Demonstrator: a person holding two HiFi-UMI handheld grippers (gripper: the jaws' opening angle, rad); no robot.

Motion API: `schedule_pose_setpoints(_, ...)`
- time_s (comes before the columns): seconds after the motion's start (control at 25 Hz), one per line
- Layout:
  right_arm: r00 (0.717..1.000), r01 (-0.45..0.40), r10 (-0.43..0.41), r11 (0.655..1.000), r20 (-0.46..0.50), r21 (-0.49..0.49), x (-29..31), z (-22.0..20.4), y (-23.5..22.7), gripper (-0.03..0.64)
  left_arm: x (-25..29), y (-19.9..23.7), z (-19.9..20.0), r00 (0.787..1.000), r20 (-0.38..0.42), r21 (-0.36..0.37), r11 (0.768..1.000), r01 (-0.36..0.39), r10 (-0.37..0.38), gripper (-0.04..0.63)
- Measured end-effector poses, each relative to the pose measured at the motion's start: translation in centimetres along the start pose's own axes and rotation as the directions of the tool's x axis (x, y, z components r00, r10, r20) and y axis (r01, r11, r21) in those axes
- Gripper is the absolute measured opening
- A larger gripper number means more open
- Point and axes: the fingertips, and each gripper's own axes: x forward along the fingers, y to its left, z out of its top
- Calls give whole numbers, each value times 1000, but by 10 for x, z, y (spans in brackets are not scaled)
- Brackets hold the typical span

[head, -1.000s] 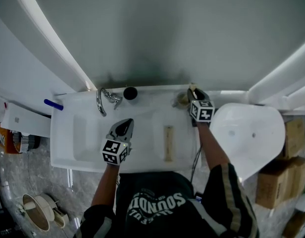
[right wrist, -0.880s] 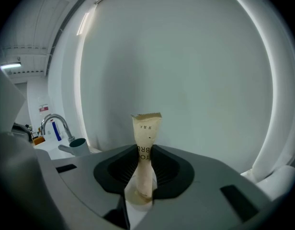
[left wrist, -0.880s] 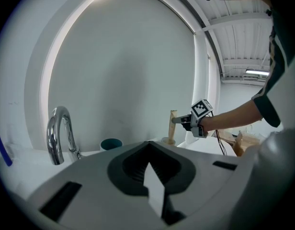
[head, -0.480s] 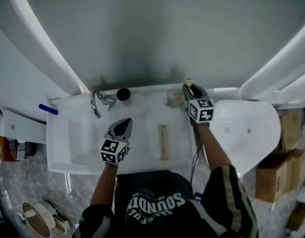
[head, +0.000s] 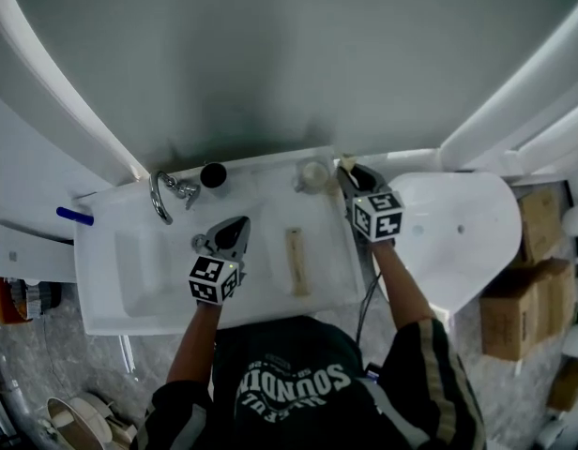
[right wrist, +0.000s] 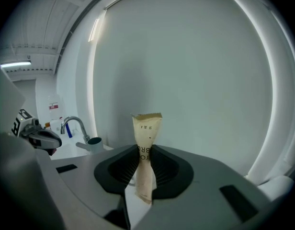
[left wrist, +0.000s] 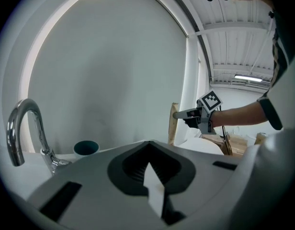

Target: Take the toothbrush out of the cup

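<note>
Our right tool (right wrist: pixel 144 169) was clamped on the beige paper-wrapped toothbrush (right wrist: pixel 147 133), and its jaws had just been closing on it. The packet stood upright, its lower end hanging free just beside the pale translucent cup (head: pixel 314 175). Our left tool (head: pixel 235 230), jaws together and empty, hovered over the white washbasin (head: pixel 101 298). We judged the slim wrapper could slip, or its lower end could catch the cup's rim and tip it. The grey wall (head: pixel 289 64) stood close behind; open room lay toward us.

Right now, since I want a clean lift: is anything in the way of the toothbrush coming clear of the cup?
Nothing visible. The right hand-held gripper, its jaws having just been closing on the wrapped toothbrush, holds it beside the cup, with open air above.
</note>
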Motion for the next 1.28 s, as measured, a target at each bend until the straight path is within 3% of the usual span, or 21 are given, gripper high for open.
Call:
schedule_pose_setpoints(0.28, 990, -54, 61, 997, -131, 62, -16, -72, 15, 74, 17, -15, -7, 998, -22, 2, 999, 54, -54, -2)
schedule_pose_setpoints(0.56, 951, -98, 125, 989, -283, 110, -16, -142, 35, 74, 18, -17, -11, 998, -34, 0, 998, 59, -59, -2)
schedule_pose_setpoints(0.8, 938, -93, 144, 981, -316, 173, -10, -167, 44, 74, 14, -13, -15, 998, -38, -9, 999, 45, -45, -2)
schedule_pose_setpoints(1.28, 856, -120, 173, 983, -486, 139, -4, -235, 67, 74, 8, -12, -19, 999, -40, -21, 1000, 23, -23, -2)
